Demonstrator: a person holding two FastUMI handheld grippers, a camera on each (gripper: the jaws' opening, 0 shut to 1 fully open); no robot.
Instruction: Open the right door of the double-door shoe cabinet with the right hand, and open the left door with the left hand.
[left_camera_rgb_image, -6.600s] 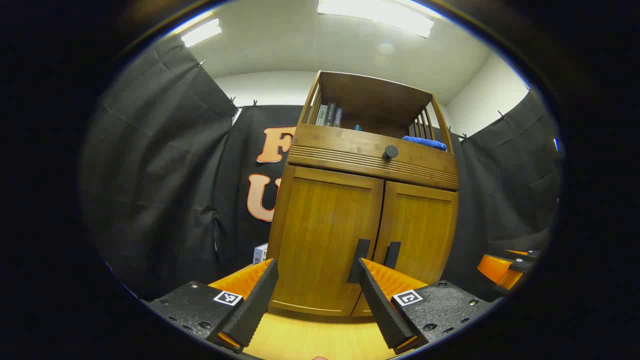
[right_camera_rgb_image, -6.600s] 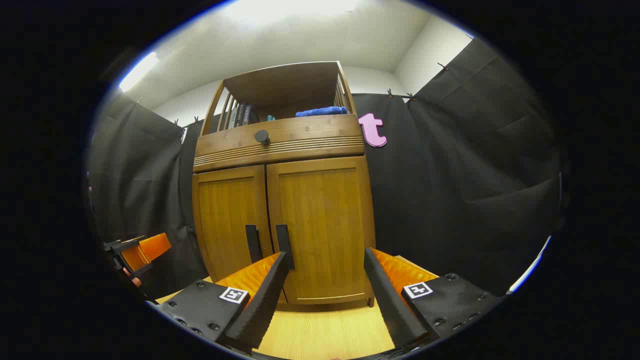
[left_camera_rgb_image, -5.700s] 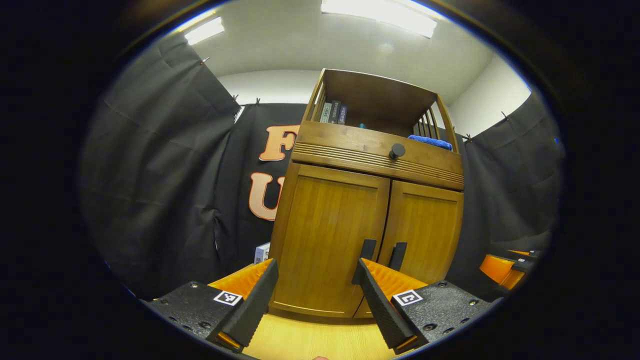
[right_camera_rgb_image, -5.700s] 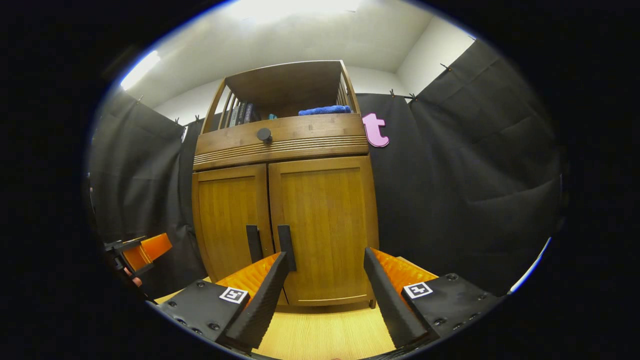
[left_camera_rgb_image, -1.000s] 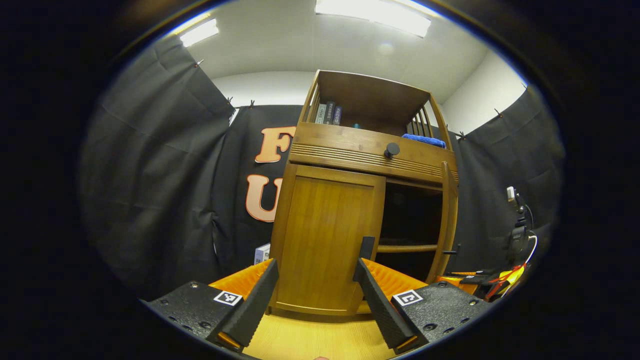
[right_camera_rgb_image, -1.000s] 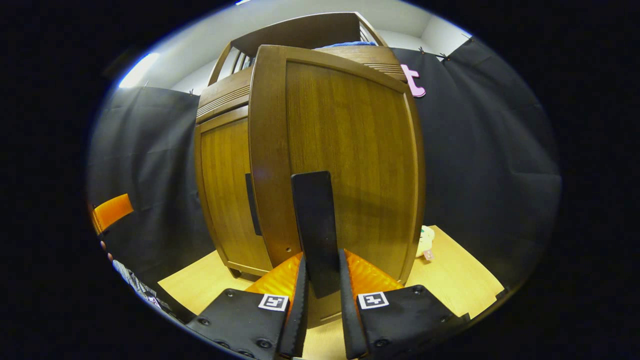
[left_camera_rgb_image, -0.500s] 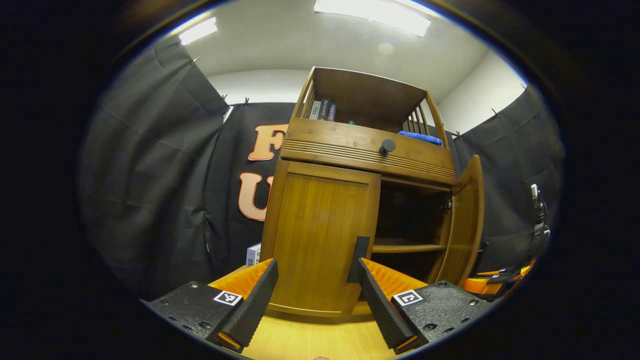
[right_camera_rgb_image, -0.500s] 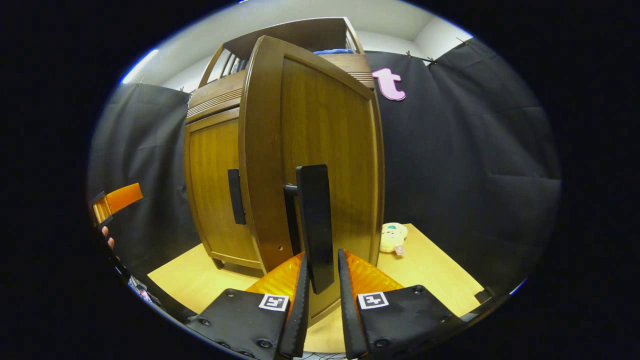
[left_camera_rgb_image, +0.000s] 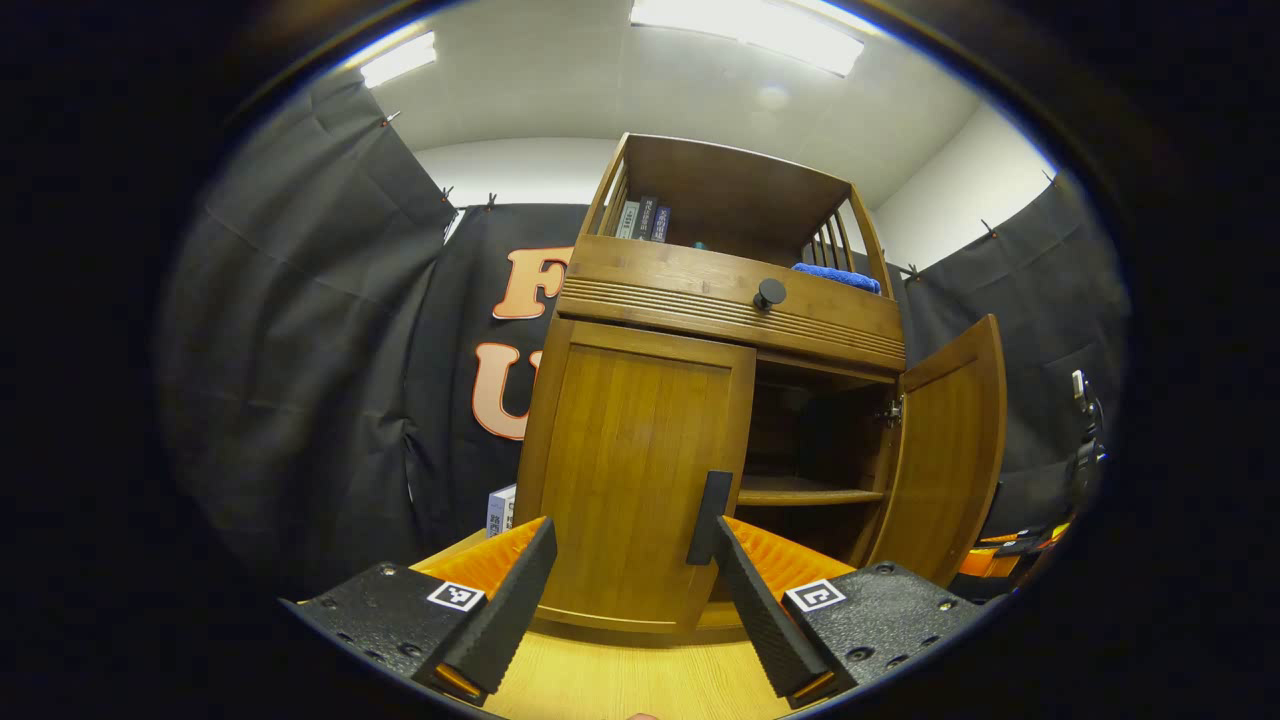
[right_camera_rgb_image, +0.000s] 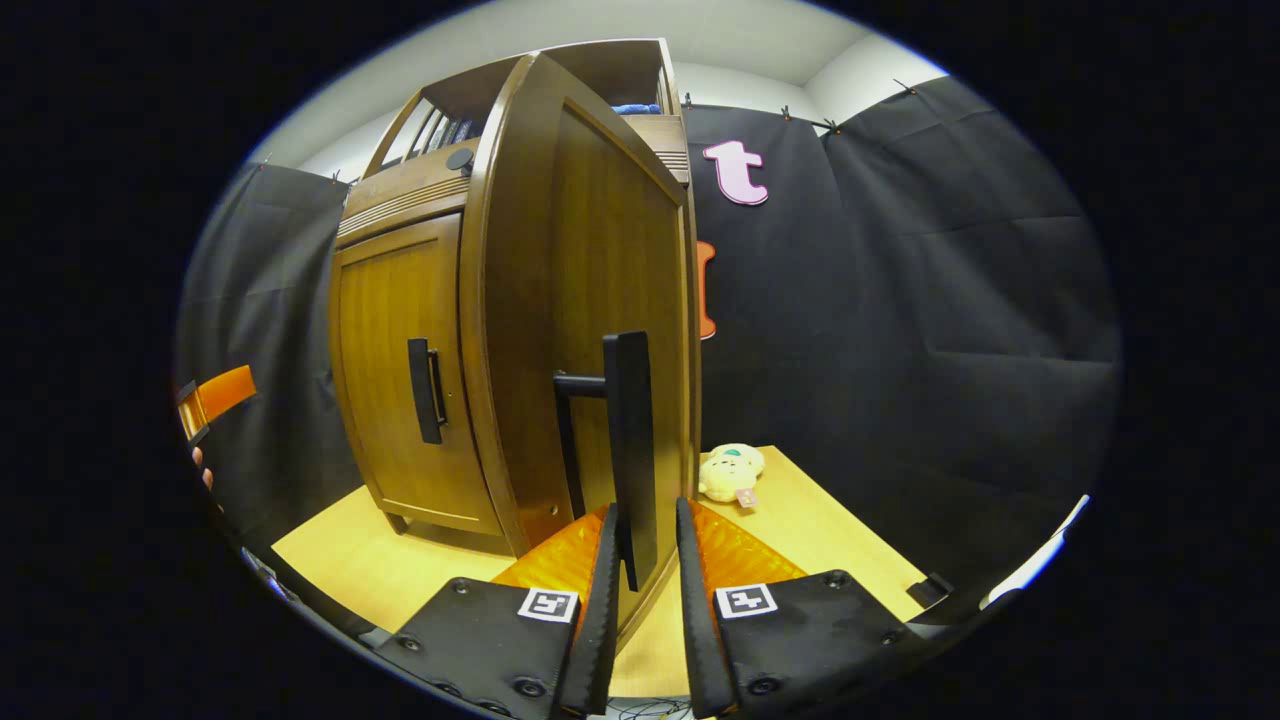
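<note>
The wooden shoe cabinet (left_camera_rgb_image: 730, 300) has its left door (left_camera_rgb_image: 640, 470) closed and its right door (left_camera_rgb_image: 950, 450) swung wide open, baring a dark inside with a shelf (left_camera_rgb_image: 800, 493). My left gripper (left_camera_rgb_image: 635, 528) stands open a little in front of the left door, its right finger near the black bar handle (left_camera_rgb_image: 708, 518). In the right gripper view the right door (right_camera_rgb_image: 590, 280) is seen nearly edge-on. My right gripper (right_camera_rgb_image: 646, 512) is shut on its black handle (right_camera_rgb_image: 630, 450). The left door's handle (right_camera_rgb_image: 425, 390) lies farther left.
A small plush toy (right_camera_rgb_image: 730, 473) lies on the pale wooden floor board (right_camera_rgb_image: 830, 530) right of the cabinet. A small box (left_camera_rgb_image: 500, 510) stands by its left side. On top are books (left_camera_rgb_image: 640, 220) and a blue cloth (left_camera_rgb_image: 835, 277); a drawer knob (left_camera_rgb_image: 770, 293) sticks out.
My right gripper has closed on the right door's handle and pulled the door from closed to wide open. My left gripper has stayed open in front of the left door.
</note>
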